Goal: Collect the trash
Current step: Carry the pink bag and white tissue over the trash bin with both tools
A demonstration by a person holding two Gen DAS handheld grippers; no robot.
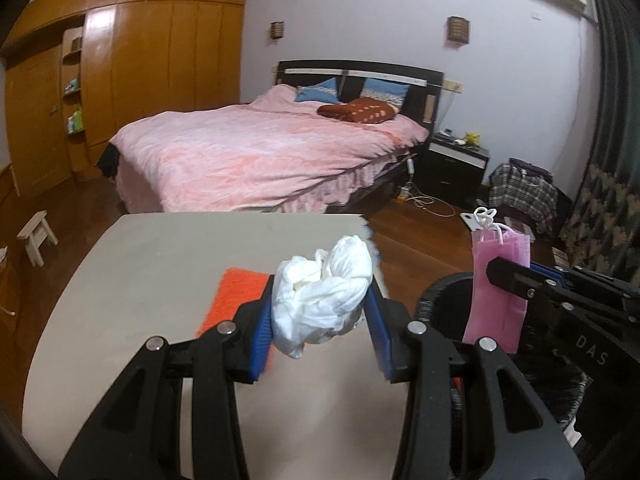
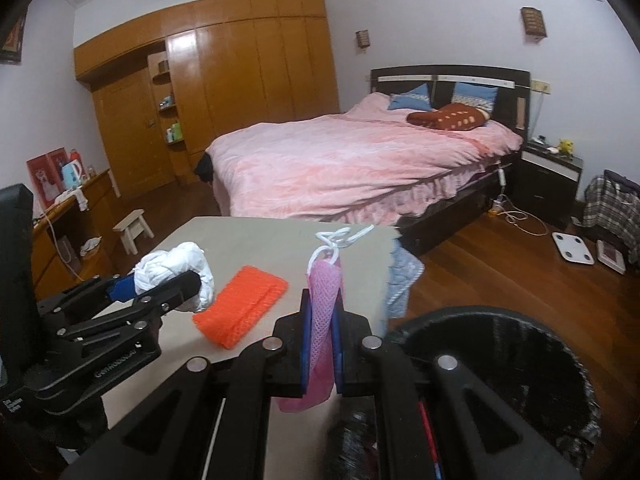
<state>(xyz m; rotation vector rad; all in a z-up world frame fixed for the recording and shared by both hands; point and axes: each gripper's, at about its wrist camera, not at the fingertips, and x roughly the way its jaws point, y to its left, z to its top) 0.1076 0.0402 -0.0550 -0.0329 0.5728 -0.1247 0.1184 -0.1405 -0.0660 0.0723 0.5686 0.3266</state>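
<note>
My left gripper is shut on a crumpled white plastic bag, held above the beige table; the same bag and gripper show at the left of the right wrist view. My right gripper is shut on a pink mesh bag with white loop handles, near the table's right edge. That pink bag hangs over the black bin in the left wrist view. An orange mesh piece lies flat on the table between the two grippers. The bin is lined with a dark bag.
A bed with a pink cover stands beyond the table. A wooden wardrobe fills the far wall. A small white stool, a white scale and a cable lie on the wooden floor. A black nightstand is beside the bed.
</note>
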